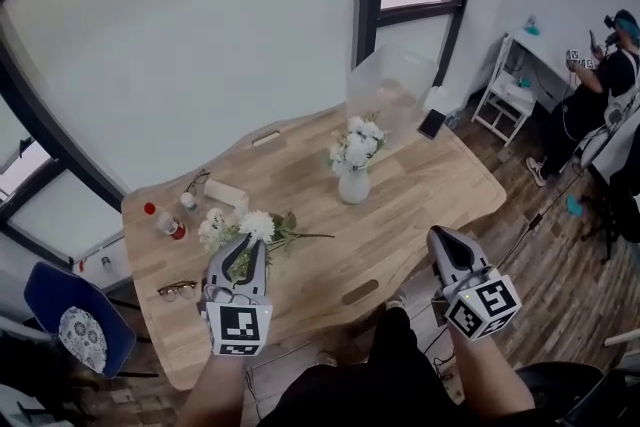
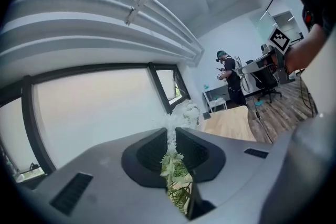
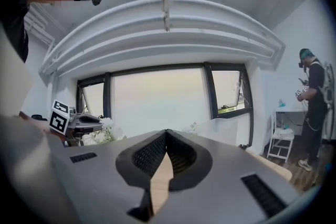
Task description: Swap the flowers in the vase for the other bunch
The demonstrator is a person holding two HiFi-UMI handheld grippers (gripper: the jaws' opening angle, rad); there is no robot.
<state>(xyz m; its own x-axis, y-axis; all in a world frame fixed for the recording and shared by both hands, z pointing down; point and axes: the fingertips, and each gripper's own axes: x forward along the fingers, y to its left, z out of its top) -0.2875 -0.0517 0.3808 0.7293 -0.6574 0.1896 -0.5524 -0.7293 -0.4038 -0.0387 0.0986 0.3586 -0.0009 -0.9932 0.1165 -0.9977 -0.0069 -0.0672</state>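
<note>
Left gripper (image 1: 250, 248) is pinching the spare bunch (image 1: 240, 227) by the stems. The vase (image 1: 354, 186), old flowers (image 1: 357, 143) still in, is sitting ahead-right on the table (image 1: 440, 195). Right gripper (image 1: 441, 237) is hanging pressed shut, empty.

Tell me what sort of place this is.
Probably an office or studio workroom: a wooden table sits under a big arched window, with a white desk by the wall and another person standing at it.

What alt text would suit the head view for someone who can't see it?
From above, the left gripper is closed on a loose bunch of white flowers over a wooden table. A white vase holding other white flowers stands mid-table; the right gripper, shut and empty, hovers past the table's near edge.
</note>
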